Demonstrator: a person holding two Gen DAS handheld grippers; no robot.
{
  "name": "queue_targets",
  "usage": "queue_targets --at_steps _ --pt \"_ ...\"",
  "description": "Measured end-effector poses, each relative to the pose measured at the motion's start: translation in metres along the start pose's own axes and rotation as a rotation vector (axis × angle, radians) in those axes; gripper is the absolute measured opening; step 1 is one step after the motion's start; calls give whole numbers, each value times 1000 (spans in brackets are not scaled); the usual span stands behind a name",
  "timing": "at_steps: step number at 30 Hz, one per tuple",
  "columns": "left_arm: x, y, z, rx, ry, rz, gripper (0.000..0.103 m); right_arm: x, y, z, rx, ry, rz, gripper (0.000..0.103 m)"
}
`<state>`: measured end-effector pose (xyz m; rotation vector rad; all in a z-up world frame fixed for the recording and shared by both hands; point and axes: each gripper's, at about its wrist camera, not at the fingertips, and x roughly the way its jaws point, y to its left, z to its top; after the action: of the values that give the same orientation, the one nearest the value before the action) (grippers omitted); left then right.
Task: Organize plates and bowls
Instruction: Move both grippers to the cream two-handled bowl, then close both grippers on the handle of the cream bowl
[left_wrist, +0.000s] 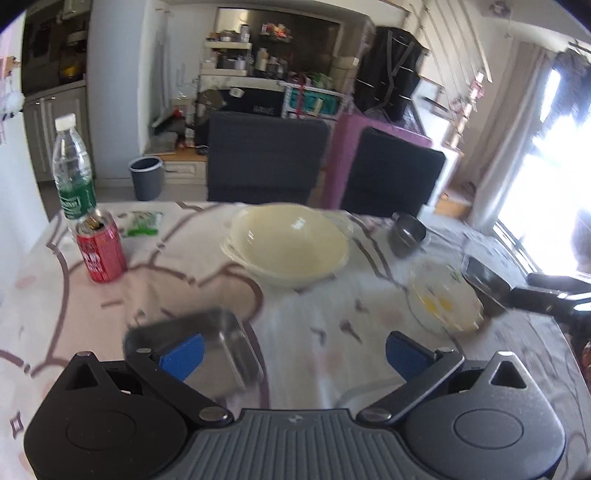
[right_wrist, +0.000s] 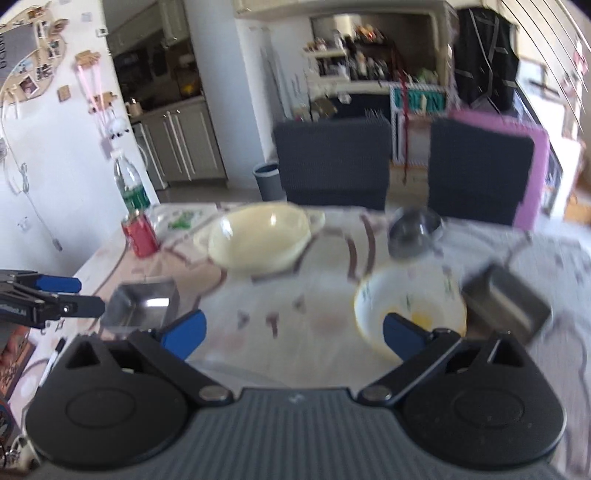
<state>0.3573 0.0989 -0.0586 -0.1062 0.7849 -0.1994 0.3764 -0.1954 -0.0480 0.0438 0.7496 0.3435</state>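
Two tools, both with jaws spread wide and nothing between the pads. Your left tool (left_wrist: 293, 352) hangs over bare cloth at the near part of the desk (left_wrist: 314, 314); your right tool (right_wrist: 293, 334) does the same, just right of it.

Open room: the cloth strip between the steel tray (left_wrist: 207, 343) and the patterned bowl (left_wrist: 445, 299) is free. The desk's far edge runs right behind the cream bowls, with two dark chair backs (left_wrist: 266, 158) close behind it. The left edge curves away past the can.

Task's things:
- Stacked cream bowls (left_wrist: 290, 245), mouth up, centre-far. Round, handles out to the sides.
- Patterned bowl, mouth up, yellow residue inside, near right; your right tool's right finger overlaps its near rim in the right wrist view.
- Small dark metal bowl (left_wrist: 406, 232), tipped, far right.
- Steel tray, rectangular, long axis running away from you and slightly right, partly behind your left tool's left finger.
- Second steel tray (right_wrist: 506, 304), right of the patterned bowl, blurred.

Clutter: red can (left_wrist: 101, 251), water bottle (left_wrist: 72, 170) and a green packet (left_wrist: 142, 223) at far left, well apart from the bowls.
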Motion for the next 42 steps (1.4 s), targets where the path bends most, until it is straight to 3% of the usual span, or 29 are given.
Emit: queue_targets --at_steps 2,5,12,18,21,24,26,31,33,34,35,37,42 --pt "12 7 11 -26 -9 12 103 9 -1 17 -38 -39 -10 103" --pt "34 17 26 -71 -18 34 103 33 -6 46 -91 -18 -18 103" --pt "91 35 46 -149 -21 68 99 111 -38 103 -35 45 19 102" --pt "134 60 53 -290 0 65 80 190 -67 135 40 94 68 86" --pt "152 70 55 -333 17 69 77 223 -77 143 75 124 87 79" --pt "167 79 55 -378 44 52 71 255 -80 144 112 169 102 69" --pt "175 81 54 -379 61 57 69 275 -77 142 130 205 103 43" --pt "187 85 52 -366 76 64 68 303 -68 127 138 232 62 43" --pt "191 86 50 -369 79 58 63 306 -72 122 172 208 89 40" --pt "193 87 49 -370 85 52 62 306 -74 121 187 197 101 22" --pt "195 87 48 -371 91 48 60 306 -75 119 194 190 117 12" --pt "198 90 48 -370 94 43 59 301 -72 113 189 170 116 12" --pt "203 96 54 -360 98 23 45 277 -72 99 220 184 119 13"
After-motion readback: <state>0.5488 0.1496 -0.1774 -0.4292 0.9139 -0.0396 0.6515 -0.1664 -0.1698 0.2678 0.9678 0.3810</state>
